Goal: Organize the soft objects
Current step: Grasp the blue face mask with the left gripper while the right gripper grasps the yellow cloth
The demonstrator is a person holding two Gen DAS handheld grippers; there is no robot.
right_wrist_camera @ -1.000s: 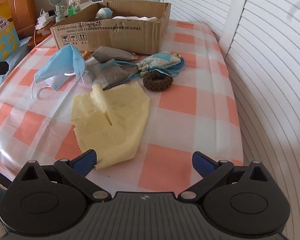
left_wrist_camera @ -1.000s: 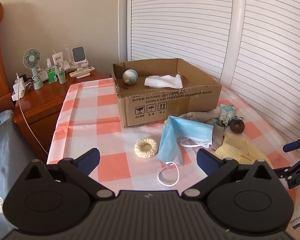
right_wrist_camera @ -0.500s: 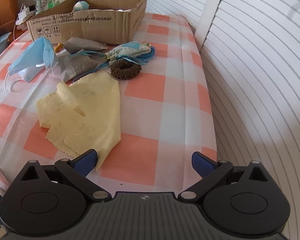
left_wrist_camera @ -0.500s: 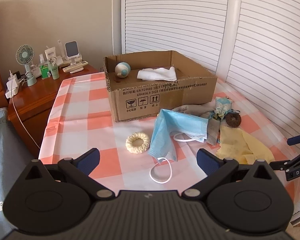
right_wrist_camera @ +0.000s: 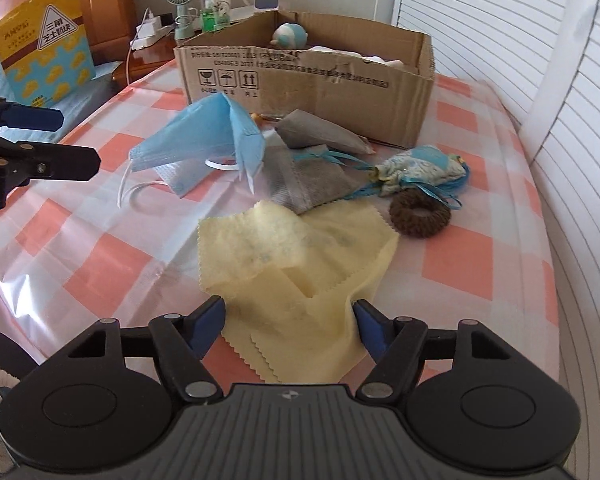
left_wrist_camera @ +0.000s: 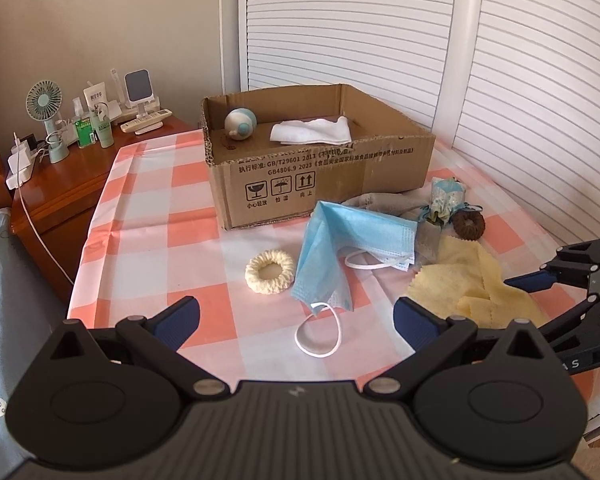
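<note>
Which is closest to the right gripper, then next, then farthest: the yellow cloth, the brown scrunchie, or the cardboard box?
Seen from the right wrist camera, measured from the right gripper:
1. Yellow cloth, lying right between the gripper's fingers.
2. Brown scrunchie, farther up the table, to the right.
3. Cardboard box, at the far end of the table.

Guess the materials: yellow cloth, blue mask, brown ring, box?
Yellow cloth: likely thin microfibre, matte, with pinked zigzag edges and soft folds.
Blue mask: looks like nonwoven pleated fabric, with white elastic loops.
Brown ring: seems a knitted or fuzzy fabric scrunchie; fibre unclear.
Box: corrugated cardboard, plain brown, printed marks, ragged cut rim.
</note>
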